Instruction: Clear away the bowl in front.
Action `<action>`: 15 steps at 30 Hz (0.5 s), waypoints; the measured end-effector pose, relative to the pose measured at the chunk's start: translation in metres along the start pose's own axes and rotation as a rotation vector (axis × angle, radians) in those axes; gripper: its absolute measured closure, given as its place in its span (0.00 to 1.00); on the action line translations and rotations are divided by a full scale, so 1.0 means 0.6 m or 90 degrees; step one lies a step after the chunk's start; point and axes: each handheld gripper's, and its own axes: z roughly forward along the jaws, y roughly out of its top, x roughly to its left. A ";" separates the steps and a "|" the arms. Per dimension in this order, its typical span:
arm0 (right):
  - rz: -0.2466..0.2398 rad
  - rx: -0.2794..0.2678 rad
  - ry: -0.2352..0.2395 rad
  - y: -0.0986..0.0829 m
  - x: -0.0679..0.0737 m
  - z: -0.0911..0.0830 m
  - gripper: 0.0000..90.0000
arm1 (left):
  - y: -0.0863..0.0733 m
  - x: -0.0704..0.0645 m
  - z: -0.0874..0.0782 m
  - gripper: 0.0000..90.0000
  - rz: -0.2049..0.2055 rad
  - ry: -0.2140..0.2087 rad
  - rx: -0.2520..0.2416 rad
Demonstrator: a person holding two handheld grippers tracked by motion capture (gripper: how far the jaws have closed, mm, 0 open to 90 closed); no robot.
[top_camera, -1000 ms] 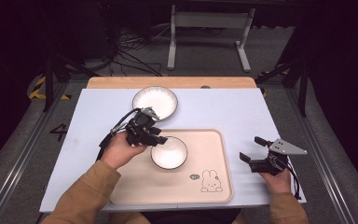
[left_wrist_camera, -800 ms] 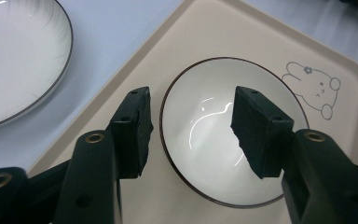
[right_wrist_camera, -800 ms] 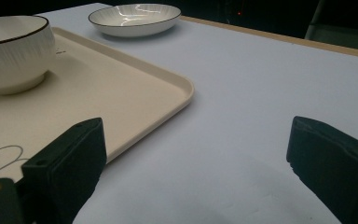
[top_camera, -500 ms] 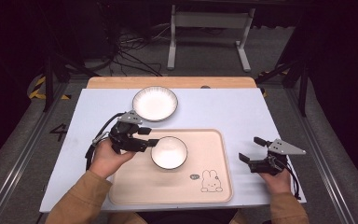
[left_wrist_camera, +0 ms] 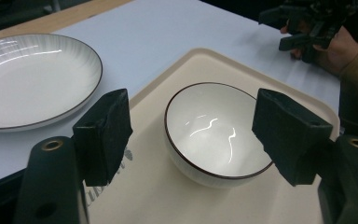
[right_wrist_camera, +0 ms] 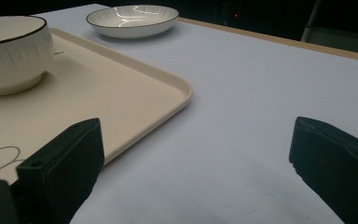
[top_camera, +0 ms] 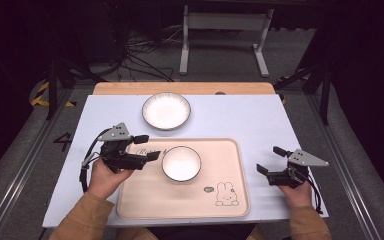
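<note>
Bowl (top_camera: 180, 163) sits on tray (top_camera: 145, 205), nr its far-left corner; plate (top_camera: 166, 110) by table's far edge, likely next. Your left gripper (top_camera: 147, 148) and right gripper (top_camera: 270, 159) are both wide apart, holding nothing.

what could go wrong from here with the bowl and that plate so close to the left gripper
1. The open left gripper hovers at the beige plastic tray's left edge; pushing forward could knock the white dark-rimmed ceramic bowl, which looks smooth and free to slide.
2. The white ribbed ceramic plate lies just beyond the tray; a wide swing might clip its rim.
3. The open right gripper rests beside the tray's right edge and could nudge the tray.
</note>
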 end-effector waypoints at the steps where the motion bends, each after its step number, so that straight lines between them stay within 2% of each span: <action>1: 0.000 0.000 0.000 0.000 0.000 0.000 0.04 | -0.003 0.000 -0.003 0.30 -0.004 0.000 -0.011; 7: 0.000 -0.003 0.002 0.000 0.000 -0.001 0.03 | -0.025 0.003 -0.026 0.25 -0.005 0.003 -0.072; 11: 0.000 -0.005 0.003 0.000 0.000 -0.001 0.03 | -0.040 0.006 -0.035 0.24 -0.020 0.012 -0.087; 15: 0.000 -0.007 0.003 0.000 0.000 -0.002 0.03 | -0.059 0.009 -0.046 0.23 -0.022 0.026 -0.120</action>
